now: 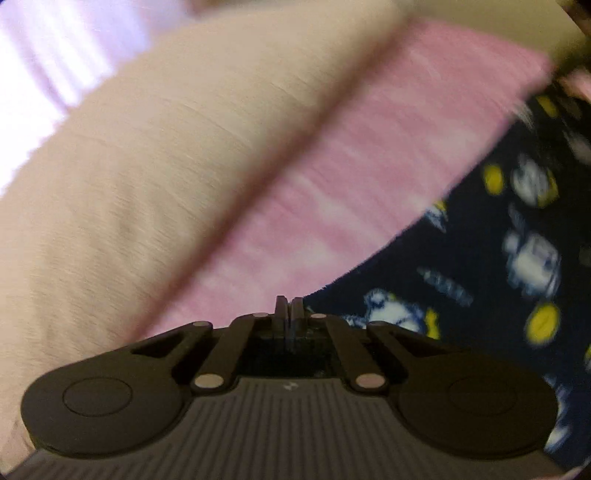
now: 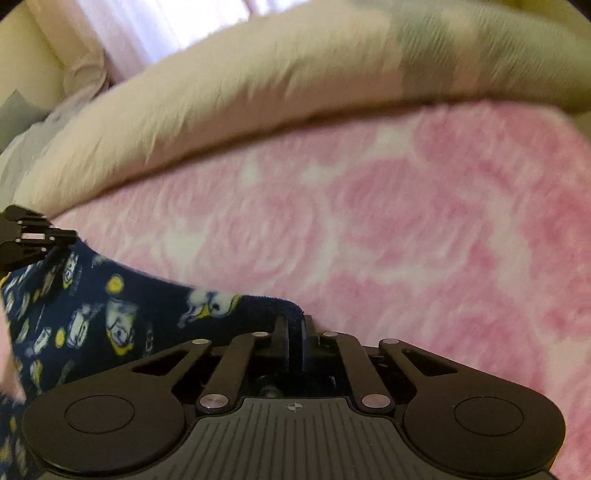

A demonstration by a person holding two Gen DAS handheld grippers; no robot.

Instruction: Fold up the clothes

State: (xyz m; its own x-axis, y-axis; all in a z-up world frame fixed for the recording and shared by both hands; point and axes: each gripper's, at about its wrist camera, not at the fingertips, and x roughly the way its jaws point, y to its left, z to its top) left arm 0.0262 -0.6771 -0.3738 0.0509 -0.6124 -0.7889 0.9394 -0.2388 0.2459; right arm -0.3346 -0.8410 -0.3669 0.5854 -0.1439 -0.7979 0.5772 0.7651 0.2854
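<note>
A navy fleece garment [image 2: 92, 314] printed with white and yellow figures lies over a pink rose-pattern blanket [image 2: 388, 229]. My right gripper [image 2: 294, 325] is shut on the garment's right corner, with navy fabric pinched between the fingers. My left gripper [image 1: 288, 306] has its fingers pressed together at the garment's [image 1: 480, 295] edge, where navy meets the pink blanket [image 1: 332, 192]. In the right wrist view the left gripper [image 2: 70, 234] sits at the garment's far left corner. Both views are blurred by motion.
A cream duvet [image 2: 240, 85] bulges behind the pink blanket and appears in the left wrist view as the cream duvet [image 1: 129, 166]. A bright curtained window [image 2: 159, 26] is beyond it. Grey-white bedding [image 2: 22, 122] lies at the far left.
</note>
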